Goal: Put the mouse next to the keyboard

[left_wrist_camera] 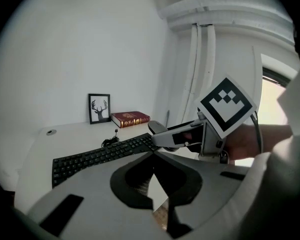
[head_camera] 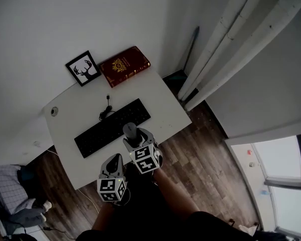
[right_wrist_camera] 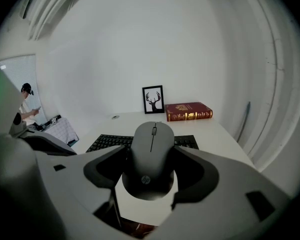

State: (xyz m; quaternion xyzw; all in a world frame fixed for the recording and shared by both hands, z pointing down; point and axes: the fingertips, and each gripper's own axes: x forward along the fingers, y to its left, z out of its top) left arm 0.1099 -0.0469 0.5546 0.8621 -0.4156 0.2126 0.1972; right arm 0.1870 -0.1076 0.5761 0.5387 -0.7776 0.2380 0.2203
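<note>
A grey mouse (right_wrist_camera: 151, 151) sits between the jaws of my right gripper (right_wrist_camera: 150, 155), which is shut on its sides. In the head view the mouse (head_camera: 129, 130) is just in front of the black keyboard (head_camera: 110, 128), near its right half, with the right gripper (head_camera: 132, 135) behind it. The left gripper view shows the mouse (left_wrist_camera: 157, 127) lifted a little above the keyboard (left_wrist_camera: 95, 156). My left gripper (head_camera: 112, 161) hangs at the front edge of the white desk (head_camera: 163, 102), its jaws together (left_wrist_camera: 154, 156) with nothing in them.
At the back of the desk stand a red book (head_camera: 124, 66) and a framed deer picture (head_camera: 83, 68). The keyboard's cable (head_camera: 106, 109) coils behind it, near a grommet hole (head_camera: 54, 111). Wood floor (head_camera: 200, 154) lies to the right, and clothes (head_camera: 12, 195) at the lower left.
</note>
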